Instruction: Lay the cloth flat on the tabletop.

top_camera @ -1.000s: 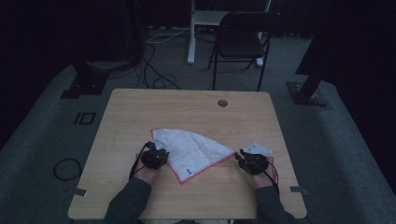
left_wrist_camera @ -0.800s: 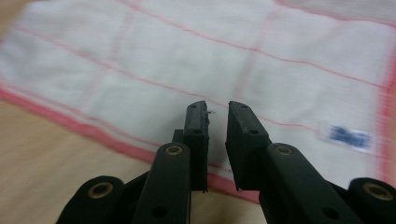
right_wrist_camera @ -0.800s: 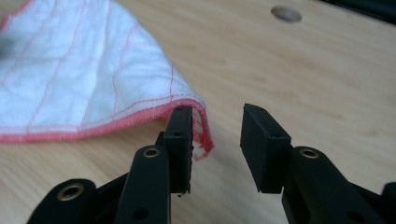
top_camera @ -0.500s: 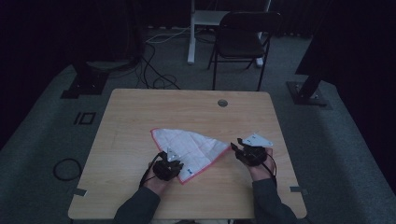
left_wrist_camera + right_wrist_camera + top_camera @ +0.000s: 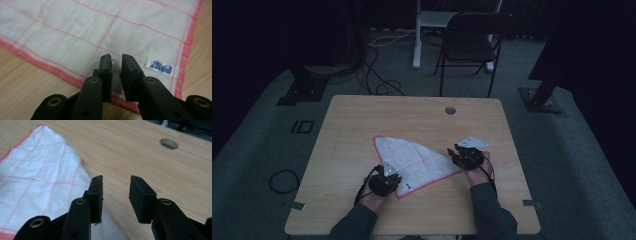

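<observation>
Currently the left gripper (image 5: pixel 115 58) is hovering low over the near corner of the cloth (image 5: pixel 414 159), jaws standing a narrow slot apart with nothing pinched between them; the red hem and the blue label (image 5: pixel 160 66) are lying just past the tips. The right gripper (image 5: pixel 115 181) is sitting at the cloth's right point, jaws wider apart and having just been opening, the left jaw over the fabric edge, the right jaw over bare desk (image 5: pixel 150 162), nothing held.

Cloth is lying flat near the middle of the desk, folded to a rough triangle between the two grippers. Long axis is running from the far-left corner toward the right tip in the high view, where the left gripper (image 5: pixel 384 181) and right gripper (image 5: pixel 467 156) are flanking it; the tip is pointing at the right hand.

Risks, as judged:
- Left jaws are so nearly closed that they are likely riding over the hem instead of catching it.
- Right jaws are straddling the edge, so closing may be taking one layer only and peeling the fold open.
- Uneven pulling would be skewing the triangle or dragging it toward the desk edge.
</observation>
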A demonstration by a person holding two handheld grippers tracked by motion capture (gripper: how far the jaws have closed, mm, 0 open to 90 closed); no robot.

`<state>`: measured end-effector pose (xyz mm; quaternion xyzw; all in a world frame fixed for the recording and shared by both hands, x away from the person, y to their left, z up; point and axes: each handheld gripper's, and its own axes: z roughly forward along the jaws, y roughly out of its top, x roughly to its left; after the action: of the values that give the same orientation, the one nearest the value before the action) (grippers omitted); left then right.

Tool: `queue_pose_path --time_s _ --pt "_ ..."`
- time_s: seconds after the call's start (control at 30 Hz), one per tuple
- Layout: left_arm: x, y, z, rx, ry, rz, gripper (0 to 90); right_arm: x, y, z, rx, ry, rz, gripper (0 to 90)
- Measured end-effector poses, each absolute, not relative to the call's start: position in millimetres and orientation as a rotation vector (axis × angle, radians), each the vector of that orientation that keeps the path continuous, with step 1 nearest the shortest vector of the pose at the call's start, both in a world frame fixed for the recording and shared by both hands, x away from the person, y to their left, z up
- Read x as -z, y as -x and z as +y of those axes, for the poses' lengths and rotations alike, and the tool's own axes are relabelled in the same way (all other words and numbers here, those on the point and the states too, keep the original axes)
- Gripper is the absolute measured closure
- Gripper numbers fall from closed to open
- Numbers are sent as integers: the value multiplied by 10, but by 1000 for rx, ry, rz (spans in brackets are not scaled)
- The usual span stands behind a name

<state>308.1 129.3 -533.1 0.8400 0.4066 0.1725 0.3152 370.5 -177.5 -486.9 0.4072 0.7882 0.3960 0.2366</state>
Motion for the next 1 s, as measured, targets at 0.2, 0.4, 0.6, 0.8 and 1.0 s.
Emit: queue_pose_path --time_s 0.2,0.4,0.6,0.8,1.0 --pt "5332 -3079 1485 -498 -2191 1125 787 5000 -3866 -1529 -1085 -1130 2228 640" --pt "5334 -3108 1533 -512 -2181 1148 777 5112 -4025 -1281 -1132 -1183 2307 622" --pt "5333 -3117 1532 -519 -2184 1148 775 5181 -4115 -1079 -1128 -1183 2372 608" --pt "5335 -3118 1534 -517 -2178 1152 774 5266 -4209 -994 -1126 -1253 2451 576" --pt "5336 -3123 1534 -517 -2176 1153 773 5307 -4277 -1002 -1119 -1314 2478 520"
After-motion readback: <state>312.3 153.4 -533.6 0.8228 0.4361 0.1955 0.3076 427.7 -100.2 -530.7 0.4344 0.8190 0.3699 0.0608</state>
